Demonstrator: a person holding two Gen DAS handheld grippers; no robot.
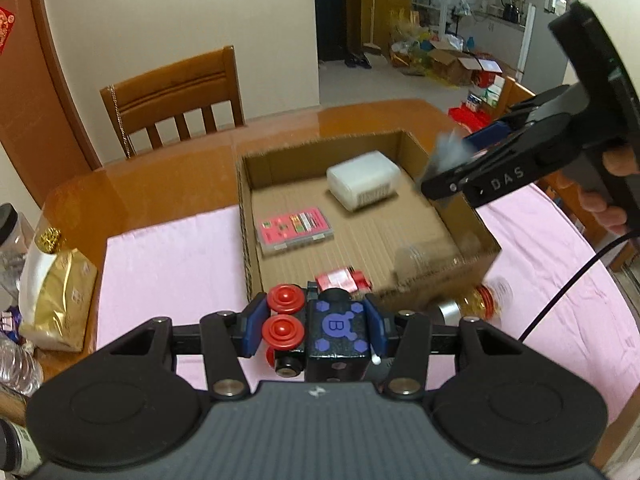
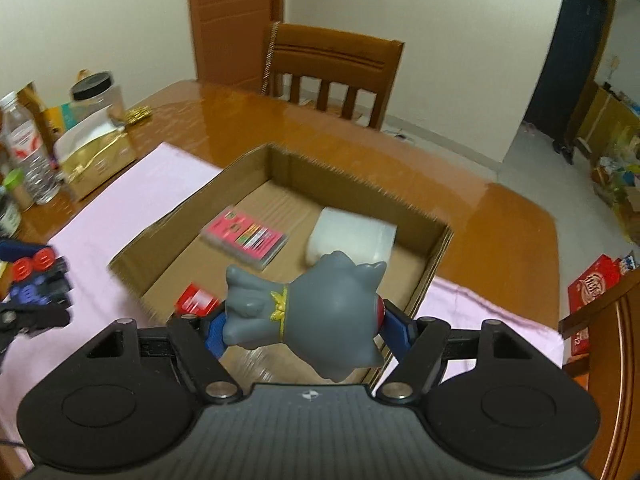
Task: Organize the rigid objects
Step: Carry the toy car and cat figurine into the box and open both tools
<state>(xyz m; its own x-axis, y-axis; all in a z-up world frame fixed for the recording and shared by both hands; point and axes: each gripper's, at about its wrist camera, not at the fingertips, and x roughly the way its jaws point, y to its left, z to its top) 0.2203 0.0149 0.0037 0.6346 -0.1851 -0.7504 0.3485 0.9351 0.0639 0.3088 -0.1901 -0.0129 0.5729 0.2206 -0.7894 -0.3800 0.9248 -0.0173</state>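
**Over the box: both grippers loaded, three items already in**

From your left wrist view, your left gripper (image 1: 316, 328) clamps a black toy train (image 1: 320, 326) with red wheels, just short of the cardboard box (image 1: 408, 140). Inside lie a white container (image 1: 363, 179), a pink case (image 1: 296, 229) and a small red packet (image 1: 342, 280). A bottle (image 1: 482, 302) waits outside on the pink cloth (image 1: 168, 264).

From your right wrist view, your right gripper (image 2: 302, 326) grips a grey figurine (image 2: 312, 312) above the box's near corner. I judge the task roughly half done: two drops, then the bottle.
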